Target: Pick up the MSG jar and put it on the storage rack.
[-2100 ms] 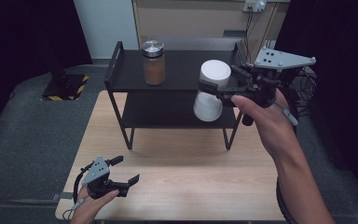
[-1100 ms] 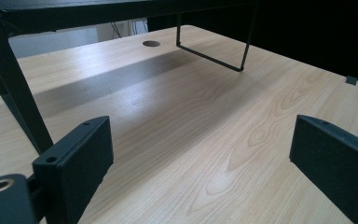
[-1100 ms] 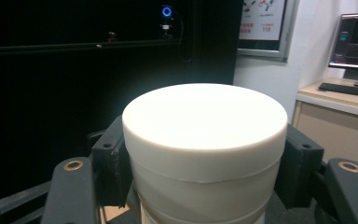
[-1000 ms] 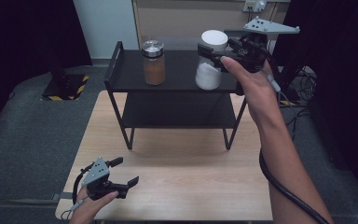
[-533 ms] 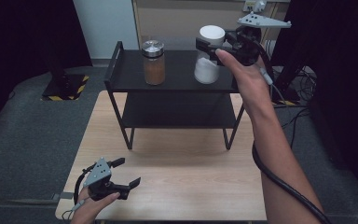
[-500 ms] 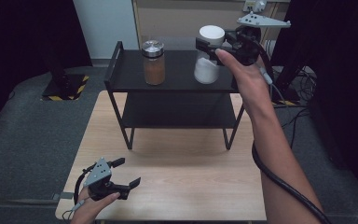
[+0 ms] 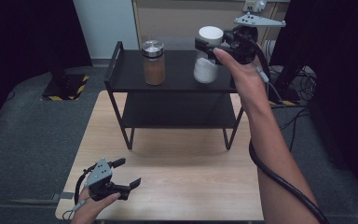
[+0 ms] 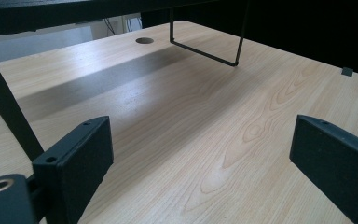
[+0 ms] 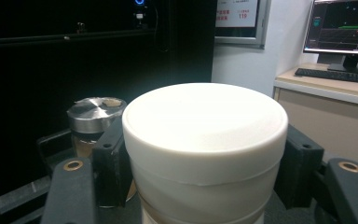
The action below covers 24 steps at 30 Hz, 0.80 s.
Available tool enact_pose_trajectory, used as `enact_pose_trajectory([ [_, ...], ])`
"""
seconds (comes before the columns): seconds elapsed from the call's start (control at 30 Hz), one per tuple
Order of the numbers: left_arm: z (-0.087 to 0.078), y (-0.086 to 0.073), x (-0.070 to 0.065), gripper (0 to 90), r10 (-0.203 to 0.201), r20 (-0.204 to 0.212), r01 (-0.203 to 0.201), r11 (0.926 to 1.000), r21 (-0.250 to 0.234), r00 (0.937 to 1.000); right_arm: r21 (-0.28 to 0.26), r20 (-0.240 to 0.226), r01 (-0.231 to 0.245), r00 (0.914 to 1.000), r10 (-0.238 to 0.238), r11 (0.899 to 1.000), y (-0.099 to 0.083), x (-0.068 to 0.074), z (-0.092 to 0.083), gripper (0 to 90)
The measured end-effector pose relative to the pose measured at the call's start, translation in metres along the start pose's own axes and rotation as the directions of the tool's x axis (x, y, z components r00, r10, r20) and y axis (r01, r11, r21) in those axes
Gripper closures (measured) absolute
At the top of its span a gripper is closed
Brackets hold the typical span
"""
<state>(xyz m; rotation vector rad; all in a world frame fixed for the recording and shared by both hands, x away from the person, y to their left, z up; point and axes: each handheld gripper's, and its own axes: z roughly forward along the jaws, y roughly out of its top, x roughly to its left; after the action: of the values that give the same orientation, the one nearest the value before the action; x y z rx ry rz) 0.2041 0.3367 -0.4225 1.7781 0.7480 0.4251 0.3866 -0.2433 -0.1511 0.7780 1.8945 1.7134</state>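
Note:
A white-lidded jar [image 7: 208,56] of white powder stands upright over the right part of the black shelf's top tier [image 7: 177,70]; whether it rests on it I cannot tell. My right gripper [image 7: 209,47] is shut on it just under the lid. In the right gripper view the white-lidded jar [image 9: 205,149] sits between both jaws. A glass jar of brown contents with a metal lid [image 7: 153,63] stands to its left on the same tier, also seen as the metal-lidded jar [image 9: 93,116] behind the left jaw. My left gripper [image 7: 125,173] rests open near the table's front left corner, nothing between its jaws.
The black two-tier shelf [image 7: 121,56] stands at the back of the wooden table [image 7: 186,177]; its thin legs [image 8: 205,49] show ahead of the left gripper. The lower tier [image 7: 177,109] holds nothing. A desk with a monitor and keyboard [image 9: 340,74] lies beyond.
The right hand carried the white jar up from in front of the lower tier and leftward over the top tier, settling there. The left gripper stayed put.

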Motion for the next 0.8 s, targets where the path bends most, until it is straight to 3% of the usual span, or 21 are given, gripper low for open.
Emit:
enact_pose_trajectory([
  [0.33,0.000,0.000,0.000,4.6,-0.001,-0.002,0.001,1.0000,0.002,1.0000,0.024,0.018,-0.012,0.9998,0.012,1.000,-0.008,-0.002,0.006,34.3],
  [0.67,0.002,0.000,-0.001,4.6,0.003,-0.001,-0.003,0.9999,0.011,1.0000,0.007,0.012,-0.027,0.9996,0.027,1.000,-0.013,-0.005,0.005,33.7],
  [0.8,0.002,0.000,-0.001,4.6,0.003,0.001,-0.003,0.9999,0.010,1.0000,0.018,0.010,-0.032,0.9994,0.032,0.999,-0.011,-0.005,0.005,23.5],
])
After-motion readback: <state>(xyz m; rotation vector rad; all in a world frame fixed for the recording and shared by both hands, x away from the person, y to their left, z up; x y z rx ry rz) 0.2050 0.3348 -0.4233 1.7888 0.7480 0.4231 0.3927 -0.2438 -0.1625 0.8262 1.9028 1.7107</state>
